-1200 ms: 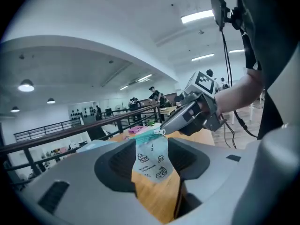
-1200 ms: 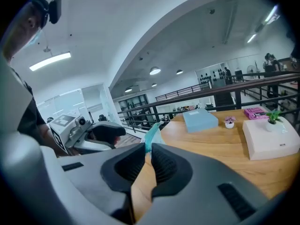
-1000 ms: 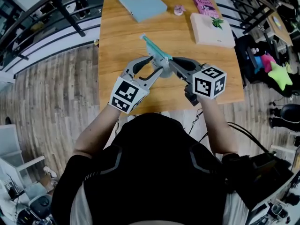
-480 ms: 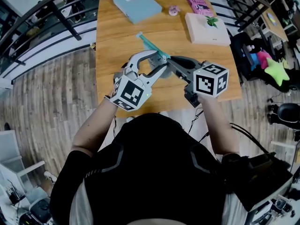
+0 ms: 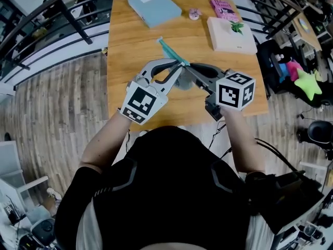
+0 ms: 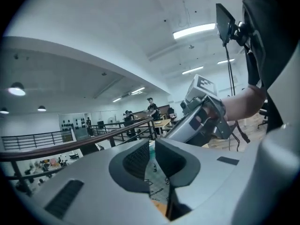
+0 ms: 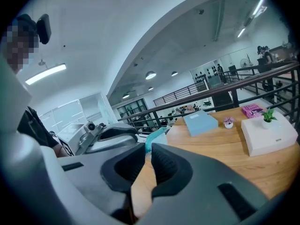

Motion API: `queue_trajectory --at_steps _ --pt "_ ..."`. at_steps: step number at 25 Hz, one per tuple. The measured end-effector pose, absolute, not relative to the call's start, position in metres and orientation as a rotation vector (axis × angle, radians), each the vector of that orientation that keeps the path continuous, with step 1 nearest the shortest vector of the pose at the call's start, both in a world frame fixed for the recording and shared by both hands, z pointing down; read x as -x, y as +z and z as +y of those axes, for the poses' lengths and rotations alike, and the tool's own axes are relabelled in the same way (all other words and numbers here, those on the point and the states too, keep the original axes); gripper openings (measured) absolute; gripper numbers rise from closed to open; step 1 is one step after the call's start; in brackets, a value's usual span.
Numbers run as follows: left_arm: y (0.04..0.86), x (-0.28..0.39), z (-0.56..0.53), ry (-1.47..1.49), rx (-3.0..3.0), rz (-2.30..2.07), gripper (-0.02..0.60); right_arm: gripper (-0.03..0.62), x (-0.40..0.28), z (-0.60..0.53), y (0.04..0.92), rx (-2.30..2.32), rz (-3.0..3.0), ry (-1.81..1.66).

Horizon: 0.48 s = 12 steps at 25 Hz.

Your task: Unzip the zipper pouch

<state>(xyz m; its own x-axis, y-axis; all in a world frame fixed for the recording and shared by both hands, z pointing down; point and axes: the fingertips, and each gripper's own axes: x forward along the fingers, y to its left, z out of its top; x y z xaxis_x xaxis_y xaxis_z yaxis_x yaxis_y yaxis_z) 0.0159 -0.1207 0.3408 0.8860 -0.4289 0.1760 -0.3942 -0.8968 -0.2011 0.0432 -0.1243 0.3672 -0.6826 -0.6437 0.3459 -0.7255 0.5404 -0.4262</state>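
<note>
A teal zipper pouch point(image 5: 168, 49) hangs in the air over the wooden table point(image 5: 130, 46), slanting away from me. My left gripper point(image 5: 179, 67) has its jaws closing, and the pads press on the pouch's clear printed side point(image 6: 155, 176). From the other side my right gripper point(image 5: 187, 67) is shut on the pouch's teal edge point(image 7: 156, 136). The two sets of fingertips meet at the pouch's near end. In the left gripper view the right gripper point(image 6: 200, 121) shows just beyond my left gripper point(image 6: 152, 150). My right gripper point(image 7: 146, 157) pinches the pouch. The zipper pull is hidden.
On the far part of the table lie a light blue book point(image 5: 154, 6), a small pink object point(image 5: 194, 13), a pink book point(image 5: 224, 7) and a white box point(image 5: 232, 37) with a small plant. A black railing borders the table; bags and a green star toy point(image 5: 307, 84) sit at the right.
My left gripper's jaws, wide open before, have come together on the pouch. The right gripper has kept its hold, and both hands have shifted only slightly.
</note>
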Motion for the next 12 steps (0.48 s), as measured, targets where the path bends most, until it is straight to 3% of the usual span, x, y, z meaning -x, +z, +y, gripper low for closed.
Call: queue_trajectory --at_steps 12 --pt "0.3397 -0.0081 -0.1286 -0.307 2.920 0.677 0.049 0.051 -0.0350 -0.1232 0.3604 -1.101 -2.675 0.783"
